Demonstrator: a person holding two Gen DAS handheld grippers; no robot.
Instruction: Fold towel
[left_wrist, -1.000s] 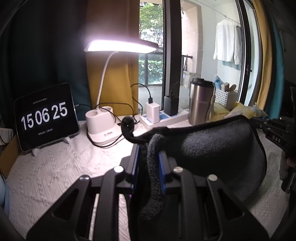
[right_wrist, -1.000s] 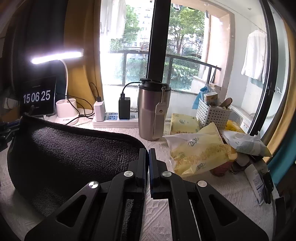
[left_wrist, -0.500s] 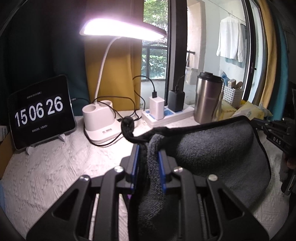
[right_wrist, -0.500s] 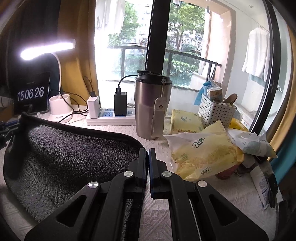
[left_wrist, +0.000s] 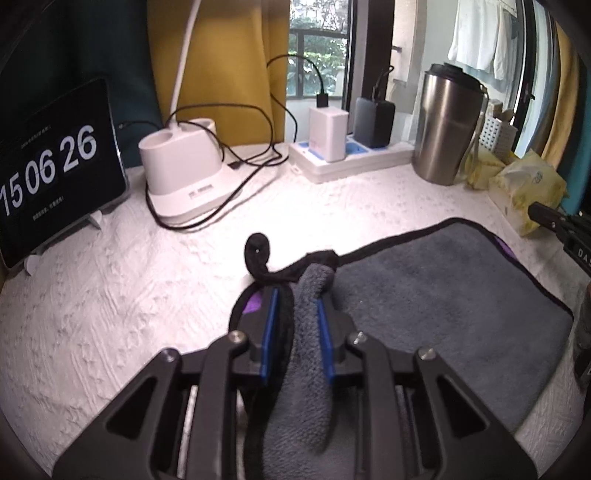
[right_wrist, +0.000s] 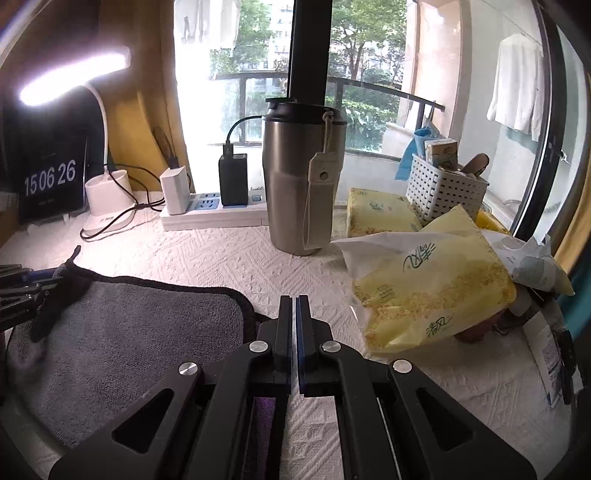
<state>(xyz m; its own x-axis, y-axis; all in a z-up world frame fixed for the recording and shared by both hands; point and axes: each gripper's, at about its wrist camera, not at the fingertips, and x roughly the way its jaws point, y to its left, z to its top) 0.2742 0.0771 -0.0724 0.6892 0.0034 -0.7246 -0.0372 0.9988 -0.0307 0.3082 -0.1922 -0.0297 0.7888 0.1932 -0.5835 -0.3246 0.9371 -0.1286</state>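
A grey towel (left_wrist: 443, 306) with a black hem lies folded over on the white textured table cover (left_wrist: 110, 295). My left gripper (left_wrist: 295, 299) is shut on the towel's left corner, with a bunch of cloth between the blue pads. A black hanging loop (left_wrist: 256, 251) sticks out past the fingertips. In the right wrist view the towel (right_wrist: 122, 332) lies at lower left and my right gripper (right_wrist: 294, 301) is shut on its right corner, low over the table. The left gripper (right_wrist: 22, 284) shows at that view's left edge.
At the back stand a clock tablet (left_wrist: 55, 166), a white lamp base (left_wrist: 184, 173) with cables, a power strip (left_wrist: 347, 158) and a steel tumbler (left_wrist: 447, 125). Yellow tissue packs (right_wrist: 432, 291) and a white basket (right_wrist: 443, 188) crowd the right side.
Both grippers have moved down and forward with the towel. The towel hung raised and arched between them; now it lies flat on the table.
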